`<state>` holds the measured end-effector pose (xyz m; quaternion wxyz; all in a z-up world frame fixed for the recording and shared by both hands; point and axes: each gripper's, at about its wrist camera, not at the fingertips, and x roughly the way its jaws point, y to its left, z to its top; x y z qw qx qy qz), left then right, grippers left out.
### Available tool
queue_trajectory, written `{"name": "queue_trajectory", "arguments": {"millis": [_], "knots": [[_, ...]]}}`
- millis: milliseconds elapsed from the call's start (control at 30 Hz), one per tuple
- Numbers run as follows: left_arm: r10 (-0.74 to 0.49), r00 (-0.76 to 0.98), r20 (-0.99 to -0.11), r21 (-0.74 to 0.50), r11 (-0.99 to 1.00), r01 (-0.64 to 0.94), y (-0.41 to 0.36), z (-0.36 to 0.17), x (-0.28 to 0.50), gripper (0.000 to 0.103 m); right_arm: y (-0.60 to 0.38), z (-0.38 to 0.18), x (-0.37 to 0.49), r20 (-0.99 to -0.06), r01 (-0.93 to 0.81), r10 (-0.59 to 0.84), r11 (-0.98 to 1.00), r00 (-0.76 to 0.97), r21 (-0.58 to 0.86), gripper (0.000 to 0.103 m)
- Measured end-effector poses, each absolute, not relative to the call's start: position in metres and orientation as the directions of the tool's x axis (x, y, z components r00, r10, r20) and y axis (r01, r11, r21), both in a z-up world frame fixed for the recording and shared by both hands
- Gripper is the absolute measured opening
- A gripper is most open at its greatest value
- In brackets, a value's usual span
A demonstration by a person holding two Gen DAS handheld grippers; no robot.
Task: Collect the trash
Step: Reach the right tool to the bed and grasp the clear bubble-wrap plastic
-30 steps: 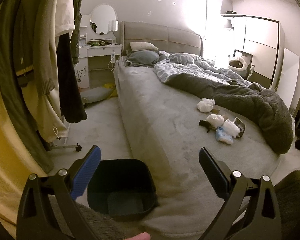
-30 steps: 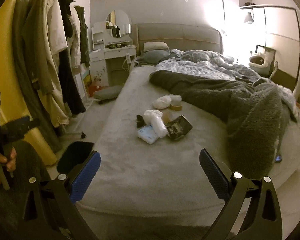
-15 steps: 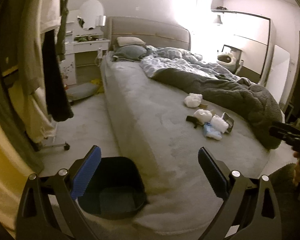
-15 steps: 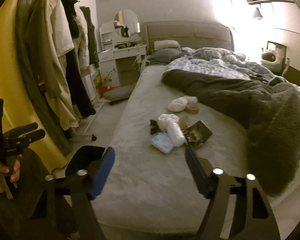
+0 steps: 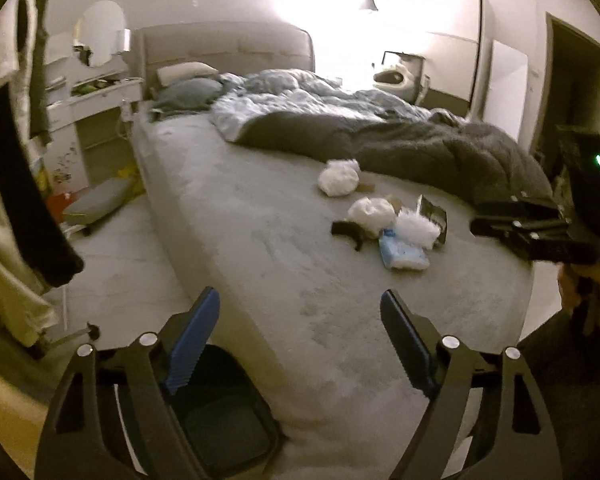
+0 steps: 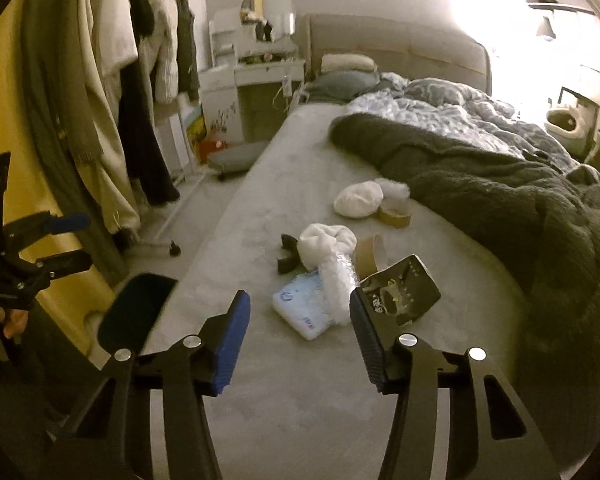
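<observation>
Bed (image 6: 300, 392) fills most of both views, grey fuzzy cover, bare near half. Dark grey blanket (image 6: 500, 208) bunched along the far right side, pale patterned duvet (image 6: 440, 116) beyond it, pillows (image 6: 344, 68) at the headboard. Clothes rack (image 6: 100, 100) with coats hanging on the left; white dressing table (image 6: 256, 72) with round mirror behind it.

Dark bin (image 5: 220, 420) on the floor, touching the bed's near left corner, open, looks empty.

Trash pile sits mid-bed, near the blanket edge: white crumpled wad (image 6: 358, 200) farthest, tape roll (image 6: 396, 214) just beside it; closer, a second white wad (image 6: 324, 242), black clip-like piece (image 6: 286, 258) to its left, cardboard ring (image 6: 370, 256), bubble wrap strip (image 6: 336, 288), blue-white tissue pack (image 6: 300, 308), black glossy packet (image 6: 404, 292).

Right gripper (image 6: 300, 340) over the bed, just short of the tissue pack, jaws closing, about half width, nothing between the pads. Left gripper (image 5: 300, 340) over the bed's near left edge above the bin, jaws closing but fairly wide, nothing held.
</observation>
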<state>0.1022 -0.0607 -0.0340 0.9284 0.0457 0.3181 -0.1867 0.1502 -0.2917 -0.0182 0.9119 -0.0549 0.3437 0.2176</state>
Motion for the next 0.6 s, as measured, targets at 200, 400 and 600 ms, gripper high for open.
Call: {"name": "queue_trajectory", "arguments": {"millis": [200,400,600], "knots": [[-0.366,0.679,-0.636,-0.019,0.888,0.460,-0.075,-0.046,0.129,0.079,-0.289,-0.039,0.181,-0.700,-0.459,0.360,0.887,0.617,0.052,0.047],[-0.440,0.628,-0.642,-0.051,0.842,0.538,-0.088,-0.059,0.152,0.079,-0.283,-0.048,0.203,-0.719,-0.480,0.354,0.877,0.598,0.032,0.045],[-0.488,0.580,-0.652,-0.071,0.802,0.594,-0.102,-0.070,0.177,0.079,-0.280,-0.056,0.221,-0.739,-0.500,0.340,0.866,0.581,0.006,0.044]]}}
